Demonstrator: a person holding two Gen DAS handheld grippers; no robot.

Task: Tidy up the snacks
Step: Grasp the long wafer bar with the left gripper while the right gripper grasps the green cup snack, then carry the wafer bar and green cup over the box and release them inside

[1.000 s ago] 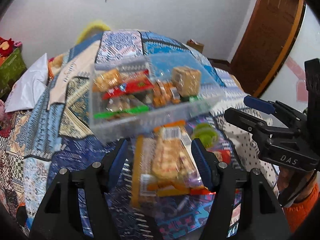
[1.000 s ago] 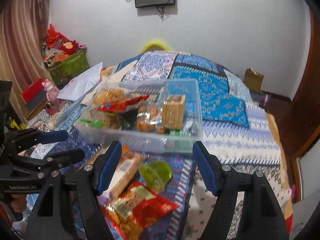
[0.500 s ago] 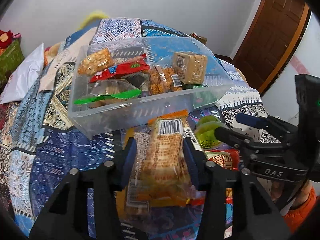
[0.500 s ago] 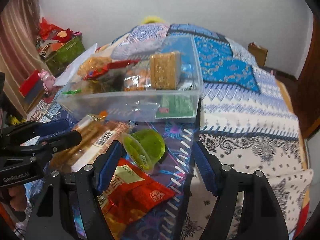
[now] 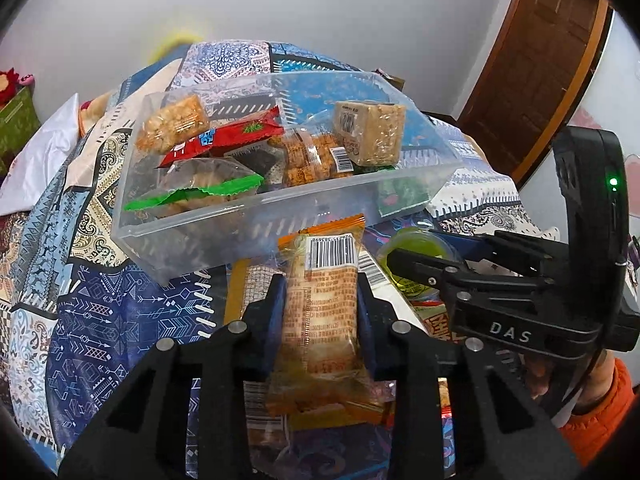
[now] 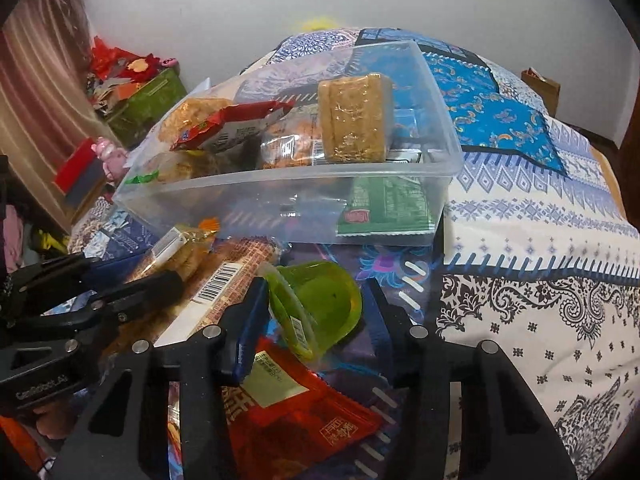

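A clear plastic bin (image 5: 224, 236) (image 6: 280, 204) holding several snack packs sits on the patterned bedspread. My left gripper (image 5: 320, 300) is shut on an orange biscuit pack (image 5: 324, 304) just in front of the bin; this pack also shows in the right wrist view (image 6: 180, 256). My right gripper (image 6: 316, 312) is open with its fingers on either side of a green jelly cup (image 6: 324, 308) lying on its side; the cup also shows in the left wrist view (image 5: 416, 248). A red snack bag (image 6: 296, 420) lies under the right gripper.
A second barcode biscuit pack (image 6: 224, 292) lies between the grippers. A white pillow (image 5: 36, 160) and a green box (image 6: 148, 100) are at the left. A wooden door (image 5: 532, 68) stands at the right. The bedspread (image 6: 540, 280) stretches to the right.
My left gripper closed on the orange biscuit pack. My right gripper moved forward and down around the green jelly cup, its fingers narrowing. Both came nearer the bin.
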